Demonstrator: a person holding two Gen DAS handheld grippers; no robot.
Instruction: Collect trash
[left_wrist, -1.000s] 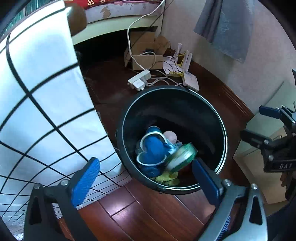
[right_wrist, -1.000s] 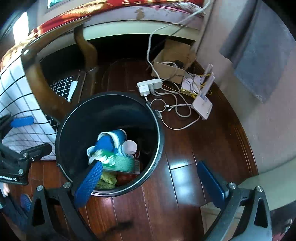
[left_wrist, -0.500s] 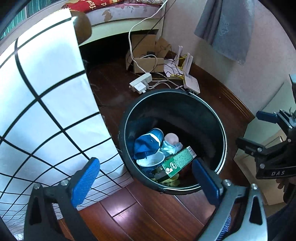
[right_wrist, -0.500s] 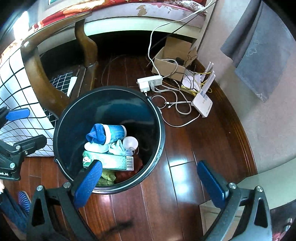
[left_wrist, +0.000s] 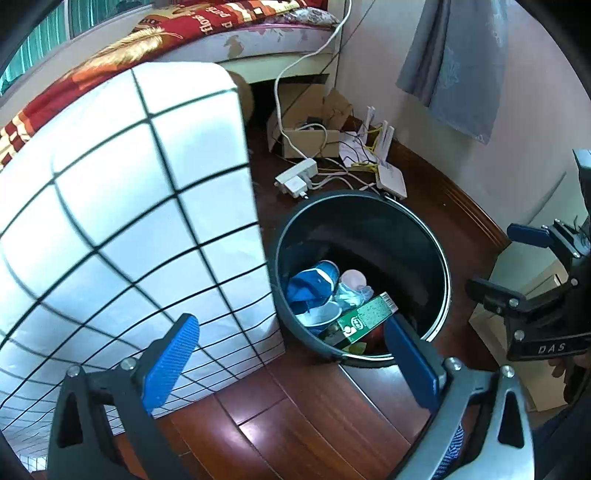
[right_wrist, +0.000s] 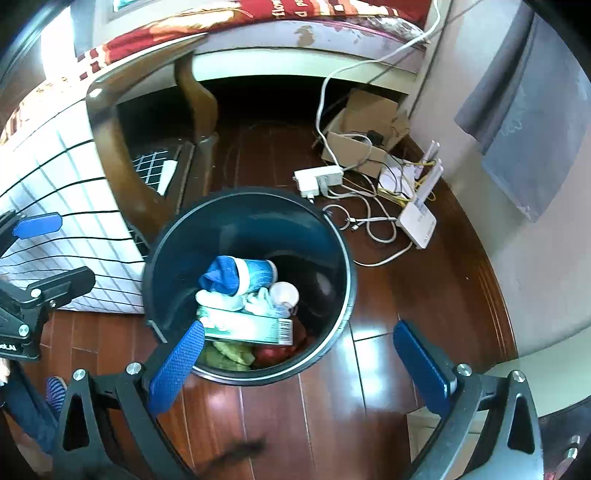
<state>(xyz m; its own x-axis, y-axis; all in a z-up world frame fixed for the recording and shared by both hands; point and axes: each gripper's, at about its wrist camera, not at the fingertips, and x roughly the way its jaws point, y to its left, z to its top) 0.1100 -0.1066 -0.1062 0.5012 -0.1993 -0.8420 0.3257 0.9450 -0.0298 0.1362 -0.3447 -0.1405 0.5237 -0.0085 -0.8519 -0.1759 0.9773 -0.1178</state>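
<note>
Your left hand-held gripper (left_wrist: 291, 362) hangs above the near rim of the round black plastic trash bin (left_wrist: 439, 258), its blue-padded fingers (left_wrist: 170, 358) spread wide with nothing between them. Your right hand-held gripper (right_wrist: 299, 369) is spread just as wide and empty, also poised over the bin's (right_wrist: 343, 251) near edge.

The bin stands on the dark red wooden floor (right_wrist: 332, 413), just beside the white cloth with a black grid pattern (left_wrist: 129, 221) that drapes down on its left. Inside the bin the trash lies heaped: a green rectangular carton with a barcode (left_wrist: 365, 317) rests on top toward the near side, tilted, touching a blue paper cup with blue material stuffed in it (right_wrist: 243, 275) and a small white cup (right_wrist: 284, 293). Under the carton (right_wrist: 247, 326) you can see yellow-green scraps (right_wrist: 229, 350) and something red (right_wrist: 273, 352).

Beyond the bin, a white power strip (right_wrist: 319, 179), a tangle of white cables (right_wrist: 365, 221), a white router with antennas (right_wrist: 417, 221) and an open brown cardboard box (right_wrist: 358, 140) sit on the floor near the wall. A grey cloth (left_wrist: 454, 62) hangs on that wall.
</note>
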